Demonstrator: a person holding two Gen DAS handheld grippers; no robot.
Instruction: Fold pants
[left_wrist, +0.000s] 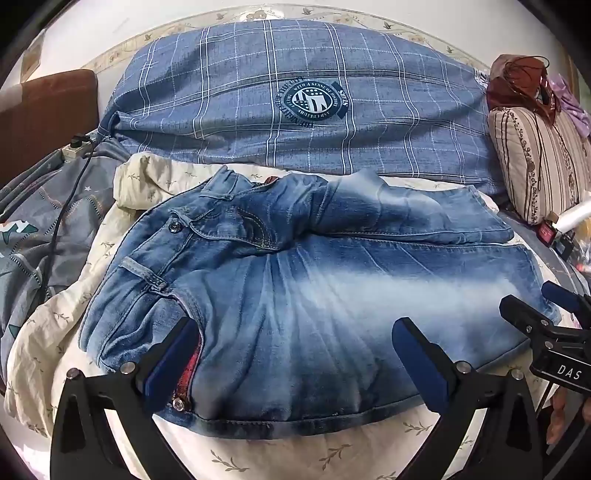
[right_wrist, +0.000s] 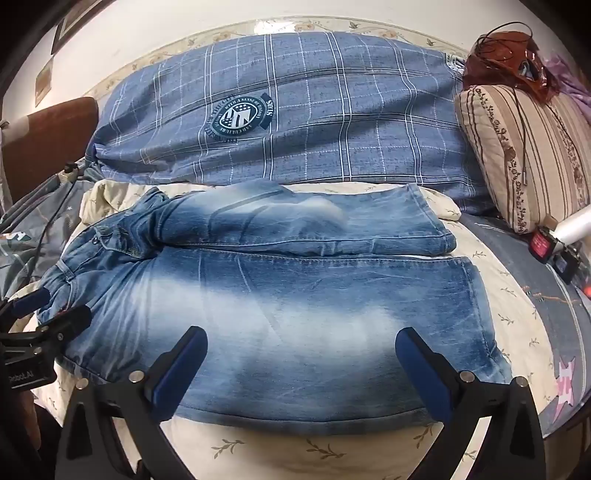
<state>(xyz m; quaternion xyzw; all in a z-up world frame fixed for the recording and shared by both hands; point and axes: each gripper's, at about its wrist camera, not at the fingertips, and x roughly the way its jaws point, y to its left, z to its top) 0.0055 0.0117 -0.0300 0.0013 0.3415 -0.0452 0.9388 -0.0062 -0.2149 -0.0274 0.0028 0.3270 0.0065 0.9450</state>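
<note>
A pair of faded light-blue denim pants (left_wrist: 314, 280) lies spread on a cream bedsheet printed with small leaf sprigs (left_wrist: 332, 458), waistband toward the left side, legs running to the right. Beyond the pants lies a large blue plaid quilt with a round navy emblem (left_wrist: 310, 99). To the right of the pants stands a beige striped pillow with brown floral bands (left_wrist: 535, 162); to their left lies a grey patterned blanket (left_wrist: 33, 229) with a black cable (left_wrist: 62, 206) across it.

The left gripper (left_wrist: 295, 354) hovers over the near waist end of the pants, its blue-padded jaws spread wide with nothing clamped between them; the left pad sits just beside the red-lined pocket opening. The right gripper (right_wrist: 301, 363) hangs over the near leg of the pants, its jaws likewise fully apart and empty.
</note>
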